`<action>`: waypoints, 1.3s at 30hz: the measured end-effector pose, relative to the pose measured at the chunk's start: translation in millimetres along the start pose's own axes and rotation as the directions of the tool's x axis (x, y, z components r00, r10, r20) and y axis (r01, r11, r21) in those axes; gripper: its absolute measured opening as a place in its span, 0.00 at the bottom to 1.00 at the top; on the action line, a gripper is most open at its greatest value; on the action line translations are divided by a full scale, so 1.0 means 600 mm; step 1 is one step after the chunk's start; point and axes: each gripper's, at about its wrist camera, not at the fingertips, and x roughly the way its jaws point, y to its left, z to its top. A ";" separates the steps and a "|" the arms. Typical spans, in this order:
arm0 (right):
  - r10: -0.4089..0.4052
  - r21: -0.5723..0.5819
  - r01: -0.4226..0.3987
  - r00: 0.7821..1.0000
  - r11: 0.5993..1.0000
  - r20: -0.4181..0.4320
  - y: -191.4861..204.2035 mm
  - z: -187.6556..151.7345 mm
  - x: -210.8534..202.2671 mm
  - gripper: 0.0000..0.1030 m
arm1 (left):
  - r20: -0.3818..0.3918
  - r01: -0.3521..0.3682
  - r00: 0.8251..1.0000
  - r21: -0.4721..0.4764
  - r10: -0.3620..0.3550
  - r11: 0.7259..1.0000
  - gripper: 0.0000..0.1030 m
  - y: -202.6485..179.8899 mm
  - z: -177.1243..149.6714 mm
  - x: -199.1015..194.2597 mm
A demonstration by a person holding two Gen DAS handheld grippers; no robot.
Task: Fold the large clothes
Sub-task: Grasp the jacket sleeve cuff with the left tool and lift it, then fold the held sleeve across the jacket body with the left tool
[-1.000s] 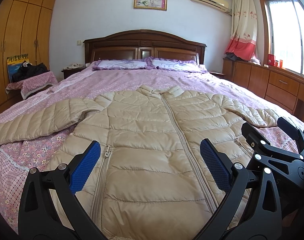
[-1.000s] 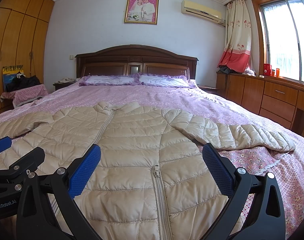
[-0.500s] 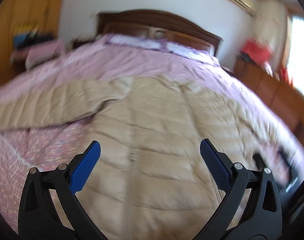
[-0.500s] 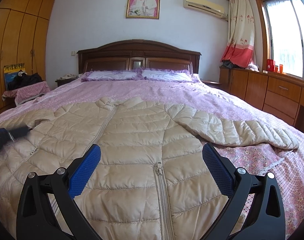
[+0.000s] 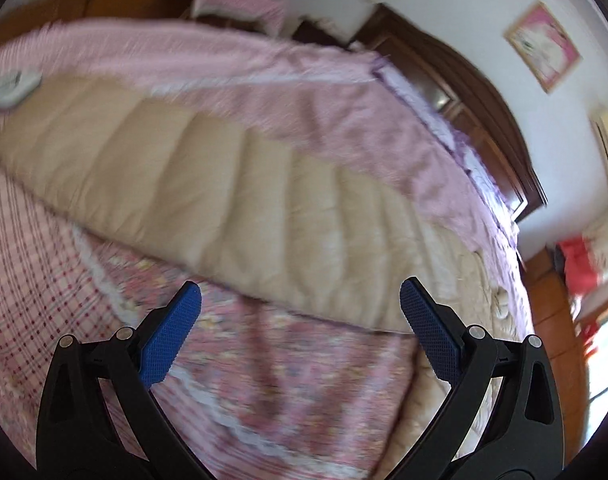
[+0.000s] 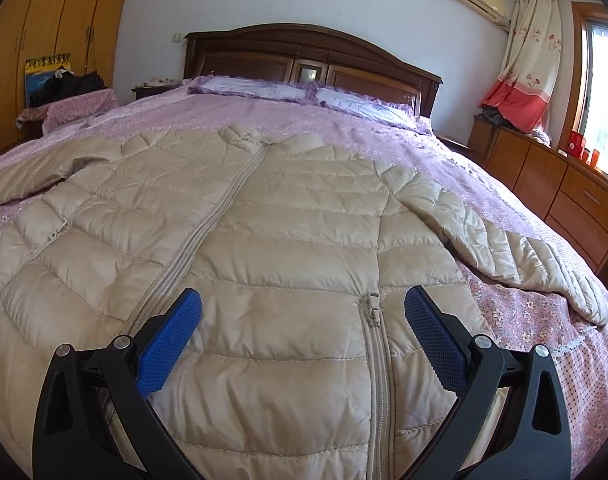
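A beige quilted down jacket (image 6: pixel 295 216) lies face up and zipped on the pink bed (image 6: pixel 516 312), collar toward the headboard. Its right sleeve (image 6: pixel 500 248) angles down toward the bed's right side. My right gripper (image 6: pixel 303 322) stands open just above the jacket's lower front, near the right pocket zip (image 6: pixel 372 304). The left wrist view is blurred and tilted: the jacket's left sleeve (image 5: pixel 231 200) stretches across the bedspread (image 5: pixel 287 380). My left gripper (image 5: pixel 300 318) is open above the sleeve's lower edge, holding nothing.
A dark wooden headboard (image 6: pixel 312 60) and two purple pillows (image 6: pixel 299 90) are at the far end. Wooden drawers (image 6: pixel 576 208) line the right under a window. A wardrobe (image 6: pixel 35 40) and a covered stand with dark clothes (image 6: pixel 67 100) are on the left. A small white device (image 5: pixel 9 88) lies beyond the sleeve's cuff.
My left gripper has swung left off the jacket's body and tilted toward the left sleeve. My right gripper has shifted left over the jacket's front; the left gripper has left its view.
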 end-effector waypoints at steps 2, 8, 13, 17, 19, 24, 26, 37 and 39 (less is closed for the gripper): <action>0.003 0.004 -0.003 1.000 1.000 -0.010 -0.001 0.001 0.003 0.95 | -0.002 -0.009 1.000 -0.044 0.009 0.999 0.96 0.030 0.007 0.014; 0.009 0.012 -0.009 1.000 1.000 -0.017 -0.003 0.001 0.003 0.95 | 0.022 -0.011 1.000 -0.138 0.014 0.990 0.40 0.069 0.041 0.048; 0.021 0.017 -0.020 0.999 1.000 -0.038 -0.005 0.002 0.012 0.95 | 0.050 -0.076 0.996 -0.082 0.080 0.994 0.04 0.054 0.076 0.064; 0.028 0.013 -0.027 0.998 1.000 -0.056 -0.004 0.002 0.021 0.95 | 0.160 -0.094 0.984 0.093 0.078 0.991 0.03 -0.018 0.081 0.027; 0.026 0.010 -0.025 0.998 1.000 -0.061 -0.003 0.002 0.023 0.95 | 0.189 -0.075 0.981 0.145 0.047 0.987 0.03 -0.052 0.084 0.009; 0.023 0.009 -0.022 0.998 1.000 -0.055 -0.001 0.002 0.020 0.95 | 0.220 -0.030 0.975 0.201 -0.015 0.979 0.03 -0.126 0.077 -0.029; 0.019 0.007 -0.019 0.998 1.000 -0.055 -0.001 0.002 0.018 0.95 | 0.228 -0.013 0.973 0.225 -0.040 0.974 0.03 -0.156 0.067 -0.041; 0.017 0.032 -0.016 0.999 0.999 -0.032 -0.012 0.000 0.009 0.95 | 0.145 0.148 0.967 0.353 -0.210 0.924 0.03 -0.320 -0.023 -0.056; 0.013 0.033 -0.012 0.999 0.999 -0.030 -0.011 0.000 0.008 0.95 | 0.110 0.192 0.962 0.376 -0.249 0.906 0.03 -0.353 -0.046 -0.051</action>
